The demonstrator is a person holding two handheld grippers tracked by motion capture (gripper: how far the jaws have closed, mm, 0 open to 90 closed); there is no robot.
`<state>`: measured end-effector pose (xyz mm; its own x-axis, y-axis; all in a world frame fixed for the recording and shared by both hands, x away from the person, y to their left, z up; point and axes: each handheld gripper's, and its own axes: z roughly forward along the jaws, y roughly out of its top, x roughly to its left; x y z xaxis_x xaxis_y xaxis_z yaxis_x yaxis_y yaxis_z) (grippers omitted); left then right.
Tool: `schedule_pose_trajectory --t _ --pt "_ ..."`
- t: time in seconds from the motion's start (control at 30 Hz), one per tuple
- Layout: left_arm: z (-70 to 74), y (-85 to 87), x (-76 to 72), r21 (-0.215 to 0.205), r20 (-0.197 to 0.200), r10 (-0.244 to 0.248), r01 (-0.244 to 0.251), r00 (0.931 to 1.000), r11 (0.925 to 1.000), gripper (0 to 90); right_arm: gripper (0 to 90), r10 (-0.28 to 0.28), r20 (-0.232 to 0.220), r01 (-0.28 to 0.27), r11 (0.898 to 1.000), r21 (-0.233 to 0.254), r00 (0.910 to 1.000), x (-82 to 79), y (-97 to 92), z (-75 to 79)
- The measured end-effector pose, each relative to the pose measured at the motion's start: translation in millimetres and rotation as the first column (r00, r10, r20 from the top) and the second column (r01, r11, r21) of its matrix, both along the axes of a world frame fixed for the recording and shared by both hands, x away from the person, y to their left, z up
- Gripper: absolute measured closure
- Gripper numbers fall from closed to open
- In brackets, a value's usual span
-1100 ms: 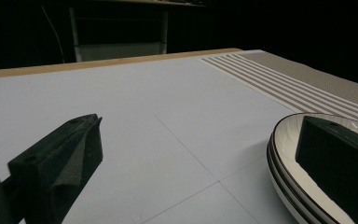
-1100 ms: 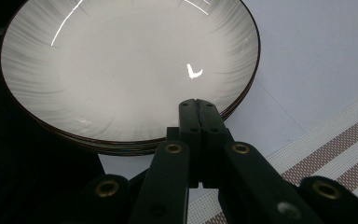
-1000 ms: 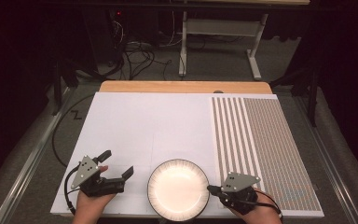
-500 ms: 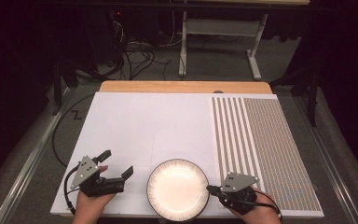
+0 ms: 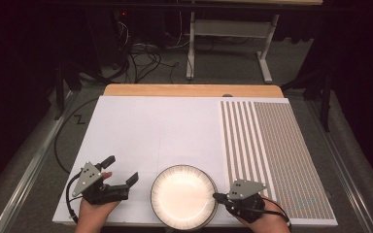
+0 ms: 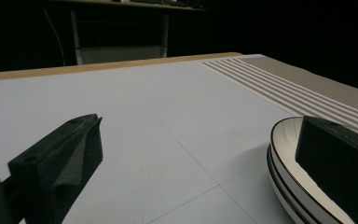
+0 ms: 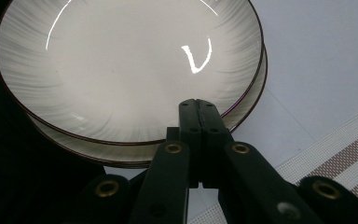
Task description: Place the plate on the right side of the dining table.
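Note:
A stack of cream plates with dark rims sits at the front middle of the white table top. My left gripper rests to the left of the stack, open, nothing between its jaws. In the left gripper view my left gripper has one jaw over the bare table and the other in front of the plates' rim. My right gripper lies to the right of the stack, shut, its tip at the rim. In the right gripper view my right gripper points its pressed-together jaws over the edge of the top plate.
A brown-and-white striped mat covers the right part of the table. A wooden strip runs along the far edge. Beyond it stand a metal table frame and loose cables on the floor.

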<state>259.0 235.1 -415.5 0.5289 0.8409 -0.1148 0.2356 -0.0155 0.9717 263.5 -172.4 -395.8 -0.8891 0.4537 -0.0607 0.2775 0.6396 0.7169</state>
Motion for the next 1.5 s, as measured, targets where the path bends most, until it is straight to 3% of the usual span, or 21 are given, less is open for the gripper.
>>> schedule_pose_trajectory --t 0.47,1.5 --pt "0.9 1.9 -0.2 -0.005 0.005 0.002 -0.002 1.0 1.0 1.0 90.0 0.023 -0.02 -0.023 1.0 0.002 0.9995 -0.1 13.9 -4.3" --pt "1.5 3.1 0.1 -0.011 0.007 0.008 -0.008 0.9999 0.9999 1.2 90.0 0.022 -0.031 -0.021 1.0 0.017 0.9993 1.6 14.9 -5.5"
